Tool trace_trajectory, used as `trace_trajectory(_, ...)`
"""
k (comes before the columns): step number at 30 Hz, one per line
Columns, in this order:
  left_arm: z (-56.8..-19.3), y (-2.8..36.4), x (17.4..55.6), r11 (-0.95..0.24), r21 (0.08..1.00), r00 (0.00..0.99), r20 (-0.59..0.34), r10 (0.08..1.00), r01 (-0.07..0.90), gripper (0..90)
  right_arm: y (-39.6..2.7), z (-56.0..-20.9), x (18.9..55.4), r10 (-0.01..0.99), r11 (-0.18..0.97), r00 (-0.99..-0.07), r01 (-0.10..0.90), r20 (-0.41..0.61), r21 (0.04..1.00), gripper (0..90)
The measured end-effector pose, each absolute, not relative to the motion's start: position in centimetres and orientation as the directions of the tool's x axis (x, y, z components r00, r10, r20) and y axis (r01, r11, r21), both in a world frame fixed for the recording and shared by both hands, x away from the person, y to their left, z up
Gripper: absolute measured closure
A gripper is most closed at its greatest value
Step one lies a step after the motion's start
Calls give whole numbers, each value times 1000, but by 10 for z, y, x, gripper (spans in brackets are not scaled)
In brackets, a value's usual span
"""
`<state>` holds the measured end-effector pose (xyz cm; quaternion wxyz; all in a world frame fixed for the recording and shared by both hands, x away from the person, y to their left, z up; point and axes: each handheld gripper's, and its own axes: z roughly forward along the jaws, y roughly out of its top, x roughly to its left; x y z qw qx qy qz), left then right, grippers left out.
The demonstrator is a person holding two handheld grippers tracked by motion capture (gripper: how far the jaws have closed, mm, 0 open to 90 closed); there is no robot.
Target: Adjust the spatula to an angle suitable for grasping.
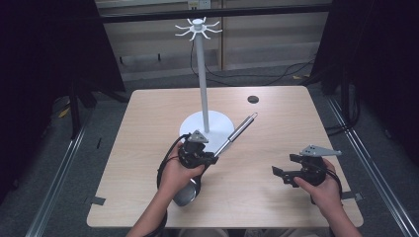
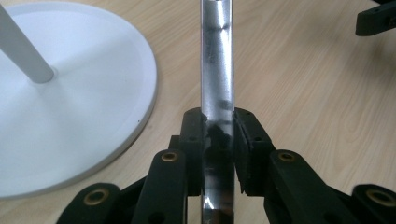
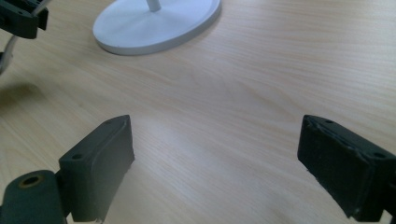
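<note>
A shiny metal ladle [image 1: 239, 131] has its long handle pointing up and to the right, over the edge of the white stand's round base [image 1: 220, 123]. Its bowl [image 1: 187, 195] hangs low by the person's left hand. My left gripper [image 1: 212, 158] is shut on the handle [image 2: 217, 56], both pads pressed to its sides, as my left gripper [image 2: 218, 126] shows close up. The stand's pole [image 1: 201, 74] rises to a ring of hooks [image 1: 198, 27]. At the table's right front, my right gripper [image 1: 282, 165] is open above bare wood, and nothing lies between the jaws of my right gripper [image 3: 215, 154].
The wooden table [image 1: 148, 123] has a small black round grommet [image 1: 253, 99] at the back right. The stand's base [image 3: 159, 23] lies ahead and left of the right gripper. Dark curtains and cables surround the table on the floor.
</note>
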<state>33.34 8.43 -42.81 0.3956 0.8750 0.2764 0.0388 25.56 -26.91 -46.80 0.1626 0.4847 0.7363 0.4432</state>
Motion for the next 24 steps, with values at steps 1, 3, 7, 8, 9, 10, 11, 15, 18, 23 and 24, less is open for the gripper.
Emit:
trace_trajectory(1,-427,83,333,-535,714,844,-147,517,452,754,-268,-466,256,855,130,-479,567,198,814,114)
trace_trajectory(3,-426,81,333,-527,723,846,-151,511,447,753,-264,-463,257,850,104,-477,565,221,818,125)
trace_trajectory(7,-422,75,332,-515,737,848,-148,509,437,753,-253,-457,260,837,79,-487,560,250,825,142)
trace_trajectory(8,-421,74,332,-515,739,850,-149,505,435,753,-250,-456,261,831,74,-493,557,257,827,145)
trace_trajectory(9,-421,74,332,-515,739,850,-149,505,435,753,-247,-454,261,827,69,-496,557,265,828,146)
trace_trajectory(10,-419,73,331,-514,740,851,-147,505,433,753,-244,-452,262,824,66,-500,553,267,831,153)
trace_trajectory(11,-416,70,331,-505,751,852,-145,503,426,753,-241,-450,263,821,63,-502,552,271,831,157)
trace_trajectory(15,-412,64,329,-486,770,855,-145,498,414,753,-229,-442,266,811,59,-514,546,278,836,188)
trace_trajectory(18,-410,62,329,-480,778,857,-142,495,406,753,-225,-439,267,809,53,-514,547,286,836,198)
trace_trajectory(23,-410,58,327,-469,787,857,-140,496,400,752,-217,-432,273,799,26,-515,544,309,839,224)
trace_trajectory(24,-410,56,326,-469,790,859,-136,494,395,752,-214,-429,274,798,12,-512,541,318,841,243)
